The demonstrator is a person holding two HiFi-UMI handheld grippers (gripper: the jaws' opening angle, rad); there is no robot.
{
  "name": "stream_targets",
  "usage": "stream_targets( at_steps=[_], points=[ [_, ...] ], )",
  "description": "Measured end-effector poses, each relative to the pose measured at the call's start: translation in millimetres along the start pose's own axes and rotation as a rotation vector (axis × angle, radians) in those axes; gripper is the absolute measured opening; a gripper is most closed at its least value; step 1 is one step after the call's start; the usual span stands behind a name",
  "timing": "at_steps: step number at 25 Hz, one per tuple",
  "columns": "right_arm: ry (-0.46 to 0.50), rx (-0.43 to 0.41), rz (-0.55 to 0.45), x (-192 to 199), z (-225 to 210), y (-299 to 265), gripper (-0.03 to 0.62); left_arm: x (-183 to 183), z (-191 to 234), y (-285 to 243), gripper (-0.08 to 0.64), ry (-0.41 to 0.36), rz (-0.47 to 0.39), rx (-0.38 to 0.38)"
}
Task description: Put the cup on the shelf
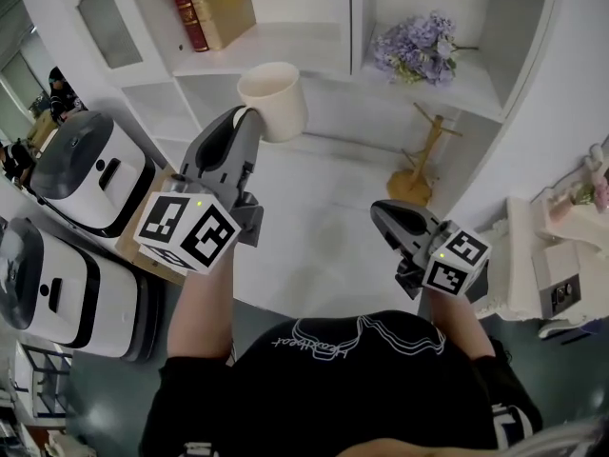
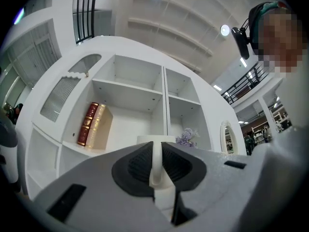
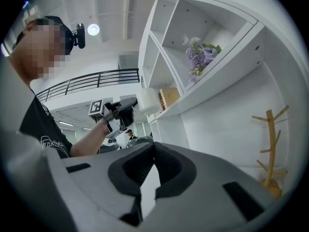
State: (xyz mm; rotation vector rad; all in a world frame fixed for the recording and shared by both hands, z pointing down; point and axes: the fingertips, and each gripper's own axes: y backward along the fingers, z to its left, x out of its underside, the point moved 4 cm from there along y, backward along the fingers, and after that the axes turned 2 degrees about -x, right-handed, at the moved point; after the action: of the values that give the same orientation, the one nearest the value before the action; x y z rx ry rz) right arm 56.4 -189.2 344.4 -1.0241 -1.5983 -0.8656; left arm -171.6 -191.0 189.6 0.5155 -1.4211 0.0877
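Note:
A cream cup (image 1: pixel 274 98) hangs in the air in front of the white shelf unit (image 1: pixel 285 48), just below the compartment with the books. My left gripper (image 1: pixel 249 114) is shut on the cup's handle (image 2: pixel 155 164), and the cup's rim (image 2: pixel 155 138) shows just past the pads. The right gripper view shows the cup (image 3: pixel 147 100) from the side, level with the shelf board. My right gripper (image 1: pixel 385 213) is lower and to the right, above the white counter, shut with nothing between its pads (image 3: pixel 153 151).
Red and tan books (image 1: pixel 209 8) lean in the left compartment; purple flowers (image 1: pixel 419 50) fill the right one. A wooden mug tree (image 1: pixel 423 160) stands on the counter below the flowers. Two white and grey appliances (image 1: pixel 90 174) sit at the left.

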Motion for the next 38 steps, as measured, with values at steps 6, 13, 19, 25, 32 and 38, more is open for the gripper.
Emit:
stream_targets(
  at_steps=[6,13,19,25,32,38],
  points=[
    [0.030,0.033,0.003,-11,-4,-19,0.006,-17,20,-37,0.048,-0.013,-0.036,0.036],
    [0.051,0.064,-0.005,-18,-11,-34,0.006,-11,45,-72,0.048,-0.033,-0.011,0.032],
    [0.047,0.090,0.003,-12,-18,-39,0.006,-7,59,-94,0.049,-0.047,0.003,0.028],
    [0.054,0.121,0.012,-13,-25,-37,0.006,0,68,-119,0.049,-0.056,0.027,0.023],
    [0.036,0.142,0.026,-6,-38,-36,0.006,7,73,-142,0.049,-0.042,0.048,0.020],
    [0.025,0.136,0.036,-3,-43,-38,0.006,12,76,-161,0.049,-0.029,0.088,0.016]
  ],
)
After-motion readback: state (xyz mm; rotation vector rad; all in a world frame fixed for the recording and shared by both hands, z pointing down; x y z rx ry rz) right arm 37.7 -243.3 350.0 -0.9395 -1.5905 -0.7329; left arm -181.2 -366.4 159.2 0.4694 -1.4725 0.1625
